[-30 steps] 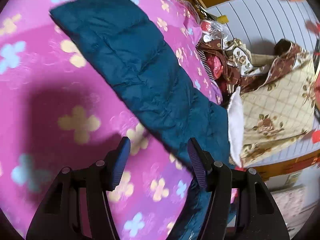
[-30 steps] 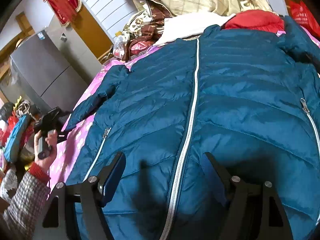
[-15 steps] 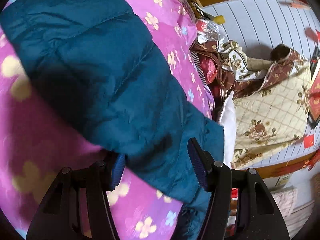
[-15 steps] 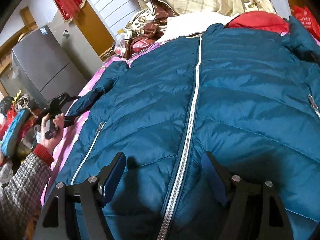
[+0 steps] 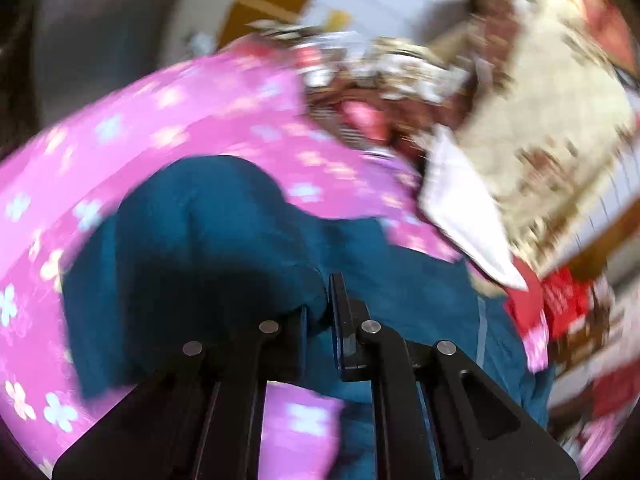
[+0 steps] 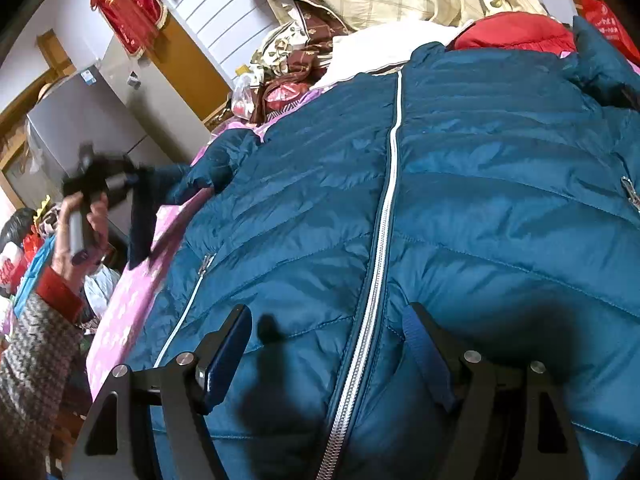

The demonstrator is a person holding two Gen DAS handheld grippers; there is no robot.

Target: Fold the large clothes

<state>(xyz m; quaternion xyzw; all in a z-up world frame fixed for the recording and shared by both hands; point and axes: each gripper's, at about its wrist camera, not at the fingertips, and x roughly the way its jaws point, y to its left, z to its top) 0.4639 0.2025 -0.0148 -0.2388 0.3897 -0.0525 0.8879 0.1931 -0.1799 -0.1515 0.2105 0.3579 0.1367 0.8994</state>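
Lifting sleeve (image 5: 208, 232), left gripper (image 5: 320, 312) newly clamped

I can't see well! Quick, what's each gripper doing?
Left gripper: just closed, pinching the jacket sleeve.
Right gripper: open, holding nothing.

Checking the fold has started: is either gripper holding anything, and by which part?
The left gripper pinches the blue jacket by its sleeve end. The right gripper is open, holding nothing.

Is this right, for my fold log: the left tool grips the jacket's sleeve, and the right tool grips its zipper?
Not the right tool: its jaws stand open above the zipper, per the right wrist view. The left tool does grip the sleeve.
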